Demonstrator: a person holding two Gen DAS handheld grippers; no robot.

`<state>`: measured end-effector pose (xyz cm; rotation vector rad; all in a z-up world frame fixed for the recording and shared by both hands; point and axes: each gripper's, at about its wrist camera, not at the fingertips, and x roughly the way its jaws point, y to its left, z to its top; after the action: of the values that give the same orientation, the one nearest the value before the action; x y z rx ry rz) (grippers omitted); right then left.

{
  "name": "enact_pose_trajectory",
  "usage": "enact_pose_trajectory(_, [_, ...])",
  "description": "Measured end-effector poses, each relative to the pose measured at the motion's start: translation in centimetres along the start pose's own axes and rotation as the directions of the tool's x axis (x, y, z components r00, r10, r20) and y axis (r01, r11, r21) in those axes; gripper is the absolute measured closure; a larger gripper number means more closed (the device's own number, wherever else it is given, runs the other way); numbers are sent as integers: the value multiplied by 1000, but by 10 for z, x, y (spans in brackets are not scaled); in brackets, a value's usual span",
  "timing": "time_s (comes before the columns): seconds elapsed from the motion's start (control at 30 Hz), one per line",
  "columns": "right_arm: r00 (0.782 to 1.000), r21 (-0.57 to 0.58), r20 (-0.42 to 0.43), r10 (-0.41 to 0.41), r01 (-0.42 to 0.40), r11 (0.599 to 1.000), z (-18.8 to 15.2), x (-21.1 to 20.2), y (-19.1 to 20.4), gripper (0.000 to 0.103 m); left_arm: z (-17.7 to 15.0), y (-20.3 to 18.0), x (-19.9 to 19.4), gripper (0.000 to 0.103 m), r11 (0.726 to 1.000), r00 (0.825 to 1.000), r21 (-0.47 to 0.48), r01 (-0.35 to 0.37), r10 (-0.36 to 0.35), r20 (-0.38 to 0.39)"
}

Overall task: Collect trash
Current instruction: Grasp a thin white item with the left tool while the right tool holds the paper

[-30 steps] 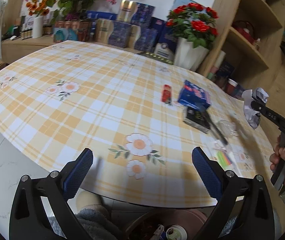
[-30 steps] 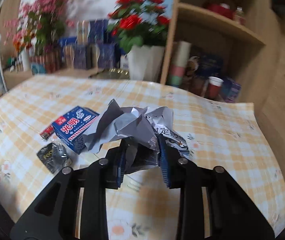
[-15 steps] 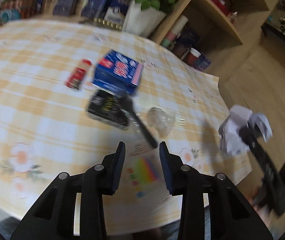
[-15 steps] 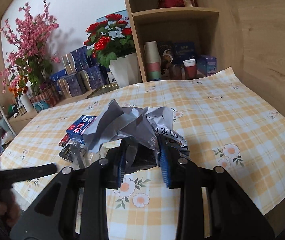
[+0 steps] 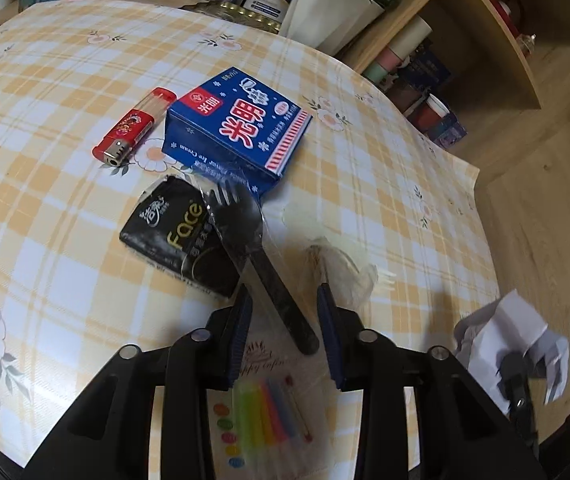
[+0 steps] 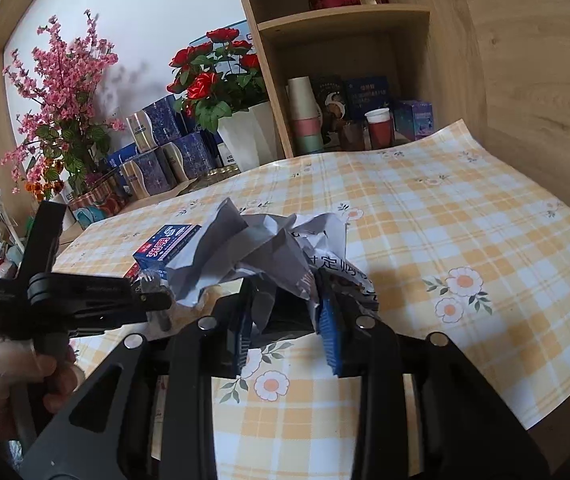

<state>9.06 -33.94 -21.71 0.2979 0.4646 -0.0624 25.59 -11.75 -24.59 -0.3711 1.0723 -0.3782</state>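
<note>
Left gripper [image 5: 285, 320] hovering over table [image 5: 45, 220], jaws just closing, black plastic fork [image 5: 261, 256] between them, not pinched. Right gripper [image 6: 287, 320] clenching crumpled paper [image 6: 261, 248] above table edge.

Setting: home living or dining room.
Table [image 5: 65, 80]: yellow plaid floral tablecloth.
Far side: red rose pot [image 6: 221, 80], pink blossom branches [image 6: 65, 92], stacked gift boxes [image 6: 165, 148].
Right: wooden shelf unit [image 6: 345, 60] with paper cups [image 6: 305, 116].

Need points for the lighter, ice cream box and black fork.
lighter [image 5: 133, 126], left wrist view, red label mid-body
ice cream box [image 5: 241, 122], left wrist view, blue top face
black fork [image 5: 261, 260], left wrist view, handle
</note>
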Motion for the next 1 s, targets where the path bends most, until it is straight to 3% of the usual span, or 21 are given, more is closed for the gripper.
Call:
enact_pose_trajectory(0.03, [1000,3,-3,6,-6,1000,-1,1,-1,71,1,2,1,92,1000,1000,-4,2,-2,1])
enact_pose_trajectory(0.17, [1000,-6,-14,25,-25,1000,-5,3,0,71,3,1,-7,100,1000,999,25,1,-2,46])
enact_pose_trajectory(0.37, [999,9,-16,29,-29,1000,-5,4,-3,71,-1,-15,-45,100,986,992,165,13,-33,123])
enact_pose_trajectory(0.57, [1000,12,-11,9,-9,1000,-7,2,-5,71,-14,-12,-95,100,972,985,233,40,-77,152])
enact_pose_trajectory(0.87, [999,-9,27,-42,42,999,-9,-22,-3,71,-75,21,-173,100,944,974,330,-10,-65,216])
enact_pose_trajectory(1.0, [1000,37,19,-2,2,999,-9,-49,-6,71,-107,40,-200,100,942,969,336,-19,-65,237])
